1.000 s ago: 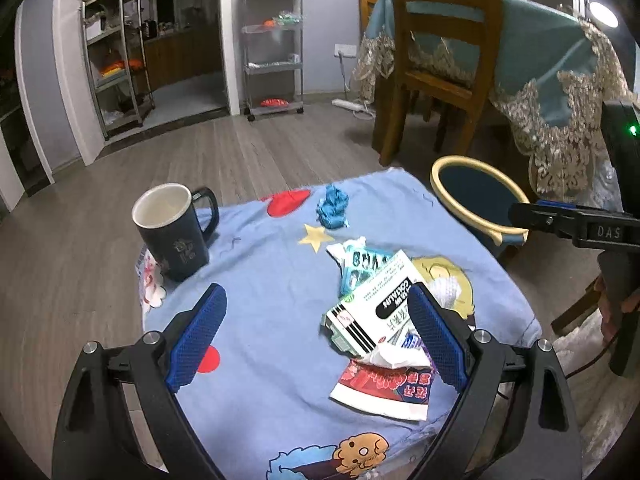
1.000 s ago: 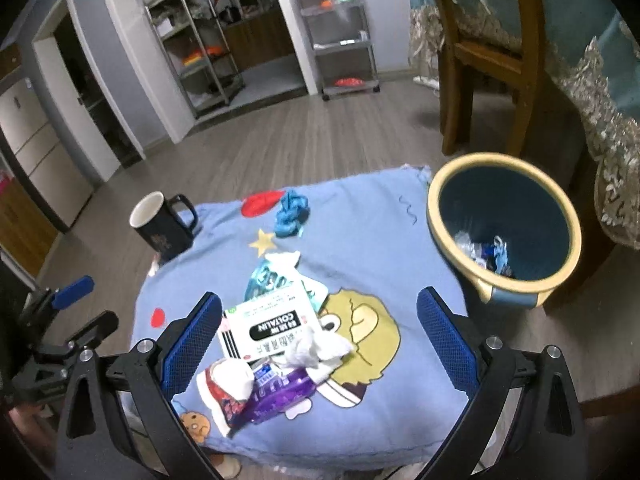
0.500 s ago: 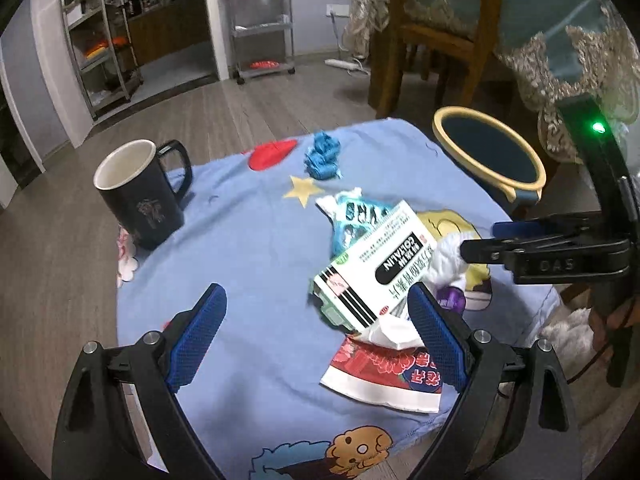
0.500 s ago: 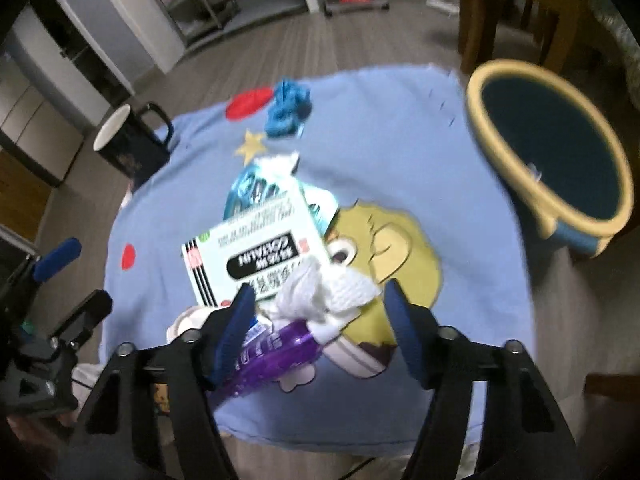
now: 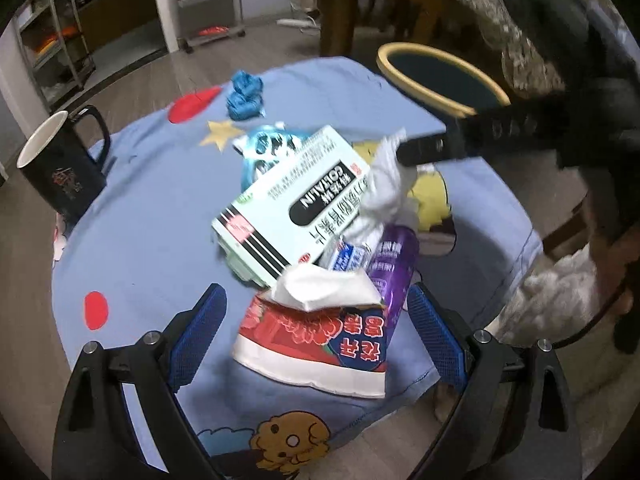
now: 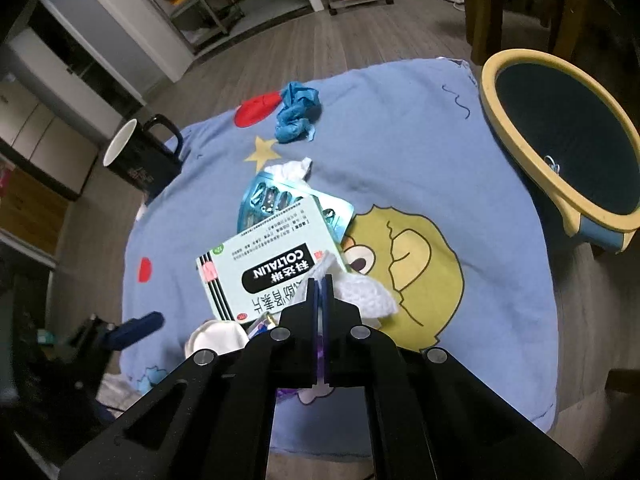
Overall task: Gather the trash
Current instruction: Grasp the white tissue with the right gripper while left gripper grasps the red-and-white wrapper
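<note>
With the right gripper apparently pinched shut on the white tissue, it is best lifted slowly toward the bin at far right, while the left gripper is held wide open and empty.

Counter under blue cartoon-print cloth, dark ceramic mug at far-left edge, crumpled blue wrapper, central trash heap

The pale green box near the cloth's front edge bore "COLTALIN" in white on a black band (upside down to both cameras); its other print was too small to read.
</note>
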Available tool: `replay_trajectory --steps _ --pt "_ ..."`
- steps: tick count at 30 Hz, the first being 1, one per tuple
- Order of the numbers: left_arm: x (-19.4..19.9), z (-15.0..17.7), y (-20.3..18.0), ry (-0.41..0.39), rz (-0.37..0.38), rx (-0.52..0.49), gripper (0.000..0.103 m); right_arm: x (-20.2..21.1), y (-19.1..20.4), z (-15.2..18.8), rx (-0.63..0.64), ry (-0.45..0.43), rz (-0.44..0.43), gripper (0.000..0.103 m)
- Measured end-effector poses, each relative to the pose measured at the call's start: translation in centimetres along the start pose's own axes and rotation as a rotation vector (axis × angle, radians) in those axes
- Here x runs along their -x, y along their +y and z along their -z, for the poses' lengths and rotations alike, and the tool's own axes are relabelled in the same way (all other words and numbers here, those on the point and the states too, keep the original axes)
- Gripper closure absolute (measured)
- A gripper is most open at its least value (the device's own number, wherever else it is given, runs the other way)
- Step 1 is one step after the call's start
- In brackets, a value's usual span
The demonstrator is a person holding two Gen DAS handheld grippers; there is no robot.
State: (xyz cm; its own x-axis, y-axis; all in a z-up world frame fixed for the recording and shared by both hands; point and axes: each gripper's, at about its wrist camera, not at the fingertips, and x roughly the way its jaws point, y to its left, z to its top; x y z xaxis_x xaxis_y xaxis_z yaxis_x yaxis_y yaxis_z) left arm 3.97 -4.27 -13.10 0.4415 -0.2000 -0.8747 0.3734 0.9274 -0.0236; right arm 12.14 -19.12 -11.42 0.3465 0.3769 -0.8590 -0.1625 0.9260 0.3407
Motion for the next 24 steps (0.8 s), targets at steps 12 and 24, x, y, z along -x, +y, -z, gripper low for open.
replay_trajectory --steps 12,24 --pt "0.1 -0.8 0.4 0.039 0.015 0.004 0.084 1.3 0.5 -0.7 0.014 -0.046 -0.033 0.100" --pt "1.6 -1.9 1.3 -0.014 0.000 0.007 0.103 5.0 0.3 -2.5 0.001 -0.178 -0.061 0.100"
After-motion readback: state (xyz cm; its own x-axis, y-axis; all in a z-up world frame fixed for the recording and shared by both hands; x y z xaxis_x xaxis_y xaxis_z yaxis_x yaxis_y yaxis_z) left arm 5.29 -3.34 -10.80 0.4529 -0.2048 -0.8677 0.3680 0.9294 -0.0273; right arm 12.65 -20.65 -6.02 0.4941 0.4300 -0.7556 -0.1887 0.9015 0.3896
